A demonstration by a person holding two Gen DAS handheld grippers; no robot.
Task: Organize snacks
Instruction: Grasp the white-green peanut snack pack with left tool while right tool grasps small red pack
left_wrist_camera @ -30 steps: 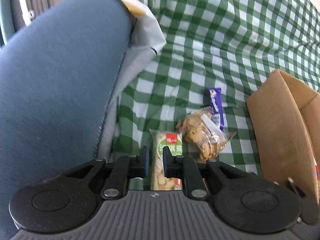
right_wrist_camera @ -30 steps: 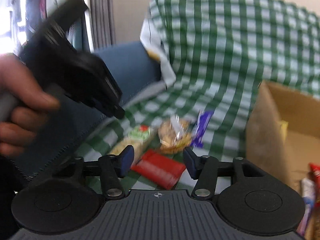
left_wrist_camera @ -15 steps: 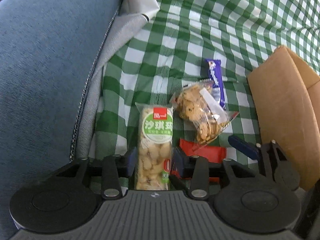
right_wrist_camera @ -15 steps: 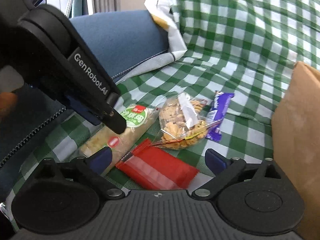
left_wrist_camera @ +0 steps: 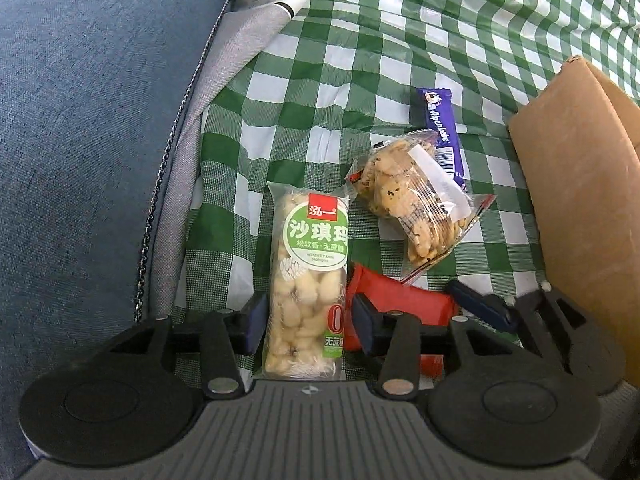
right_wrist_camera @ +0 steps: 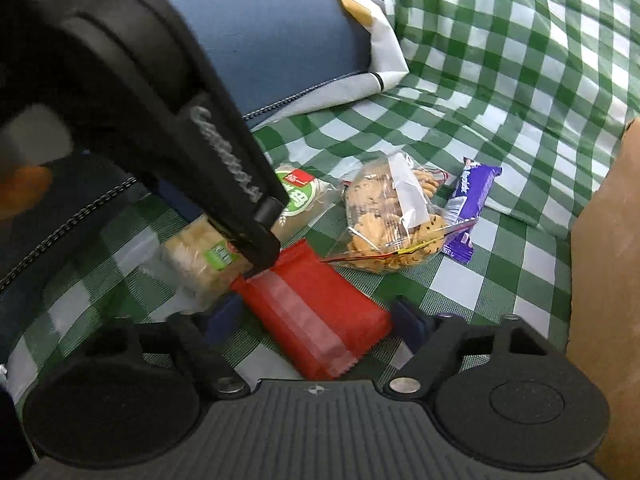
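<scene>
Both my feeds are bright with soft, even daylight, and shadows under the snacks are faint. The fisheye bends the checked cloth (left_wrist_camera: 400,40) hard toward the edges and darkens the corners. My left view is sharp; print on the green-label packet (left_wrist_camera: 308,276) reads clearly. In my right view the left gripper (right_wrist_camera: 256,248) looms close, smeared and out of focus. The clear cookie bag (right_wrist_camera: 394,216) shows mild glare.

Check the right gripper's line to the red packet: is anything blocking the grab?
Nothing lies between them: the right gripper is open with the red packet already between its fingers. But the left gripper, straddling the green-label cake pack, has a finger touching the packet's far end, crowding it.
</scene>
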